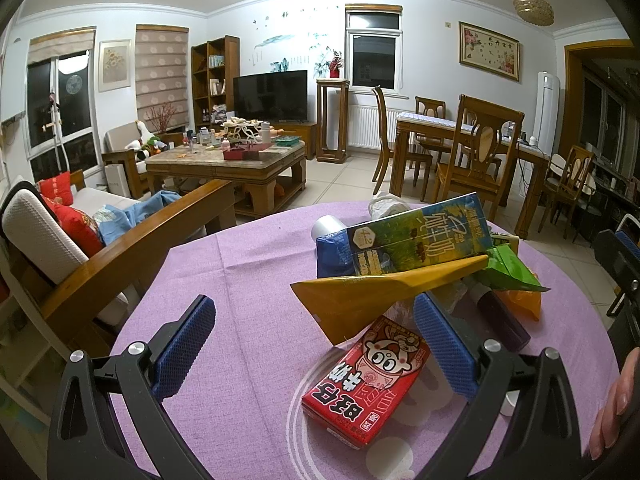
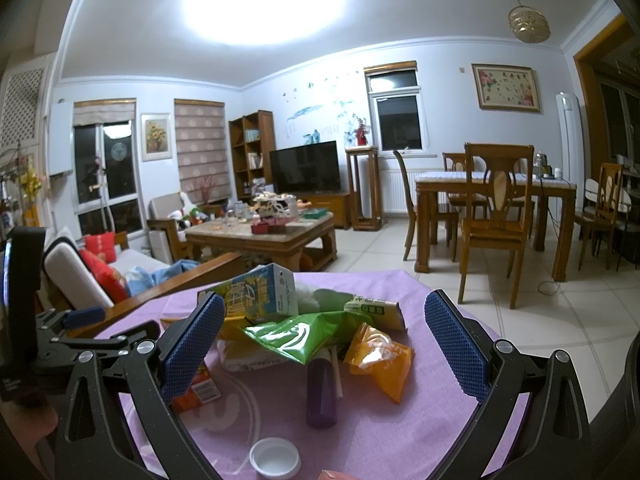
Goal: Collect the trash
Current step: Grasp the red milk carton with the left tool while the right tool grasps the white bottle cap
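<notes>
Left wrist view: my left gripper (image 1: pixel 316 346) has its fingers apart, clamped on nothing. One red carton (image 1: pixel 366 384) lies flat on the purple surface (image 1: pixel 240 280) between them, nearer the right finger, with a cartoon face and Chinese characters I can't read cleanly; its long axis runs from near-left to far-right. Behind the red carton: one yellow wrapper (image 1: pixel 384 292), one blue-green milk carton (image 1: pixel 420 236) tilted on top with Chinese print, one green wrapper (image 1: pixel 512 270), one orange packet (image 1: pixel 522 304), one purple bottle (image 1: pixel 500 316).

Right wrist view: my right gripper (image 2: pixel 326 344) also has its fingers wide apart, empty. Purple bottle (image 2: pixel 321 392) lies between them, long axis pointing away from the camera. One white cap (image 2: pixel 275 458) sits just nearer than the bottle.
</notes>
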Demonstrator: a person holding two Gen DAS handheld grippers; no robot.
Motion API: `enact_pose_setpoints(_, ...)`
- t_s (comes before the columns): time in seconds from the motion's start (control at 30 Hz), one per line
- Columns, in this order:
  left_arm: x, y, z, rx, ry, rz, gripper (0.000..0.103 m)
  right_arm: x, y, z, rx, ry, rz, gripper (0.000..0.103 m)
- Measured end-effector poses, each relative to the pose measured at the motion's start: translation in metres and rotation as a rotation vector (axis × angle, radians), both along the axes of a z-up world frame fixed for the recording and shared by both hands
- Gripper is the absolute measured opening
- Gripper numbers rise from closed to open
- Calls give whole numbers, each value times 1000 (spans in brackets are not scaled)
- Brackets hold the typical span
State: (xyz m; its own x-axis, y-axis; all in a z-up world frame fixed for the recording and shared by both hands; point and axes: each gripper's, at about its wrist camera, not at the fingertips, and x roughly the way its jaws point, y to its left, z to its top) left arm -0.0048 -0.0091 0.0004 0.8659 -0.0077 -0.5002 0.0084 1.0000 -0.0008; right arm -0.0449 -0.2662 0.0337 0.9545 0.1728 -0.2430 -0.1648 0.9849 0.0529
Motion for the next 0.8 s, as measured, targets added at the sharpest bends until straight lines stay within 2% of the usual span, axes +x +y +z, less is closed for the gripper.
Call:
enact_pose_setpoints(0.17,0,0,0,-9,2,-3,99,1,2,-5,18,14,1,99)
enact_pose_setpoints(0.23,-1,2,-2,-40,5,-21,99,5,0,-8,39,39,11,99)
enact_pose_setpoints(0.3,0,8,-6,-105,25,-80,99,16,-9,-13,100,95,59,99)
enact_pose_setpoints(0.33,-1,12,-8,-144,53,-141,99,20,-13,-15,122,128,74,99)
enact_pose_setpoints(0.4,-3,15,-12,-167,101,-240,99,22,-19,-17,108,218,106,98)
enact_pose_setpoints(0.43,-5,14,-16,-149,126,-284,99,21,-19,-18,101,257,131,98)
enact_pose_setpoints(0.57,5,-1,-34,-15,271,-337,98,24,3,-39,15,506,208,98)
enact_pose_setpoints(0.63,12,-11,-44,17,330,-359,98,29,15,-54,-21,608,222,87)
enact_pose_setpoints(0.7,14,-18,-46,49,351,-376,98,30,25,-66,-47,664,255,78)
enact_pose_setpoints(0.77,17,-25,-52,93,381,-355,93,30,39,-76,-92,697,252,75)
enact_pose_setpoints(0.8,19,-25,-55,97,407,-349,76,33,40,-80,-101,706,251,73)
